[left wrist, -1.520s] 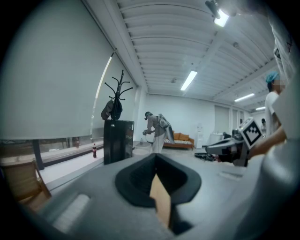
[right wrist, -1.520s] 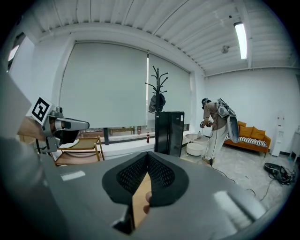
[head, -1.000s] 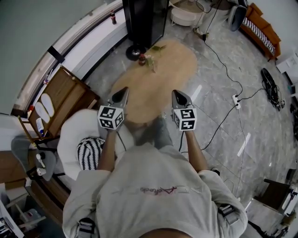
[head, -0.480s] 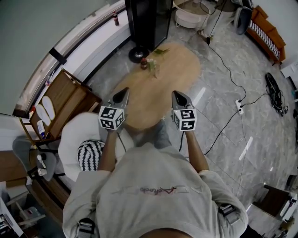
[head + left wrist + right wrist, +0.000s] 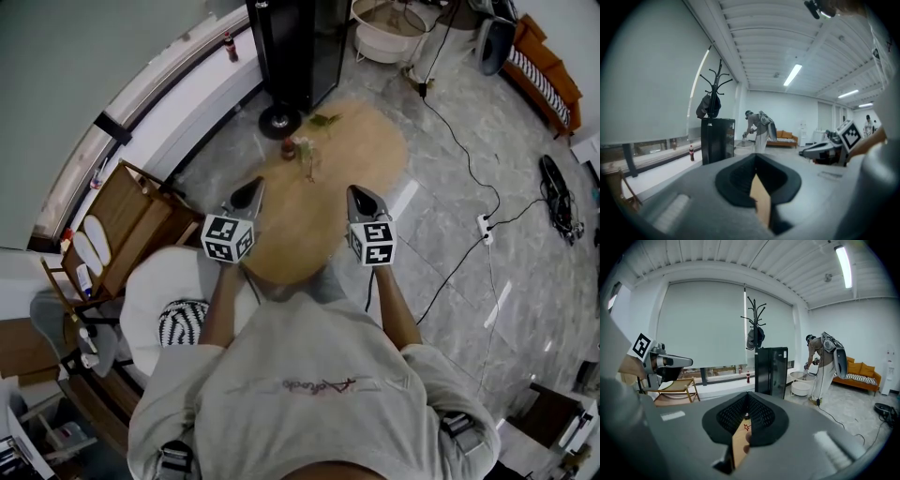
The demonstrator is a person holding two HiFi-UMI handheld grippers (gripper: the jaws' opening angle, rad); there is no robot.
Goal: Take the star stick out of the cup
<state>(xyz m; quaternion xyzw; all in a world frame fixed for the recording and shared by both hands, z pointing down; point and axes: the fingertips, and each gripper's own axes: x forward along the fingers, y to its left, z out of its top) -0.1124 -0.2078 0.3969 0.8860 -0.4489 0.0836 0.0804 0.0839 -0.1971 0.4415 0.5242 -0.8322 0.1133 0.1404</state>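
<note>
A clear cup (image 5: 307, 165) with thin sticks in it stands on the oval wooden table (image 5: 347, 202), beside a small red item (image 5: 288, 147). Both grippers are held side by side over the table's near end, well short of the cup. My left gripper (image 5: 251, 190) and my right gripper (image 5: 359, 195) are both shut with nothing in them. In the right gripper view a small red star outline (image 5: 746, 427) shows through the slit under the pads. The left gripper view shows only a strip of table wood (image 5: 761, 199) there.
A black cabinet (image 5: 292, 47) and a coat stand's base (image 5: 278, 120) are beyond the table. A wooden chair (image 5: 131, 216) and a white armchair (image 5: 164, 281) stand at the left. Cables and a power strip (image 5: 485, 225) lie on the floor at the right. A person (image 5: 826, 363) stands far back.
The table and cup have come nearer, sliding down in the head view, as the person moves forward. Both grippers keep the same pose, shut and side by side.
</note>
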